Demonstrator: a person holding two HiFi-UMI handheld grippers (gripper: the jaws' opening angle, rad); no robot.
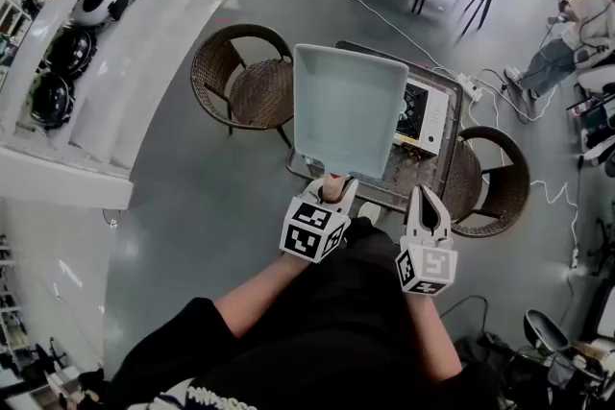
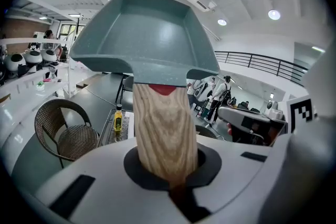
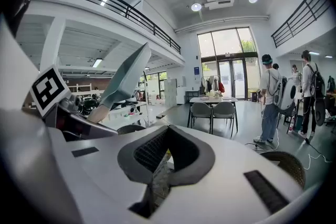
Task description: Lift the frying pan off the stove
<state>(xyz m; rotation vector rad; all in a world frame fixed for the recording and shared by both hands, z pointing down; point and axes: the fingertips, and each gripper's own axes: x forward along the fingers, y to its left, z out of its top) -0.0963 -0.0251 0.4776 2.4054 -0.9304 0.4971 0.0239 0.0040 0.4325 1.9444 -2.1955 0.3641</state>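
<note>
Left tongs [image 1: 333, 191] clamped on the wooden handle [image 2: 164, 128] of the square grey-green frying pan [image 1: 348, 110]. Pan is held up in the air, clear of the stove [image 1: 424, 117], which sits on the small glass surface [image 1: 415, 176] beyond it. Right tongs [image 1: 427, 206] just right of the left, together, nothing between them; wicker chair [image 1: 242, 80] left of the surface.

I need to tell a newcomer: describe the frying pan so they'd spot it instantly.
Find the small metal table between two brown wicker chairs. Above it, the left gripper holds the frying pan by a pale wood-grain handle. It alone is square, shallow and pale blue-green.
</note>
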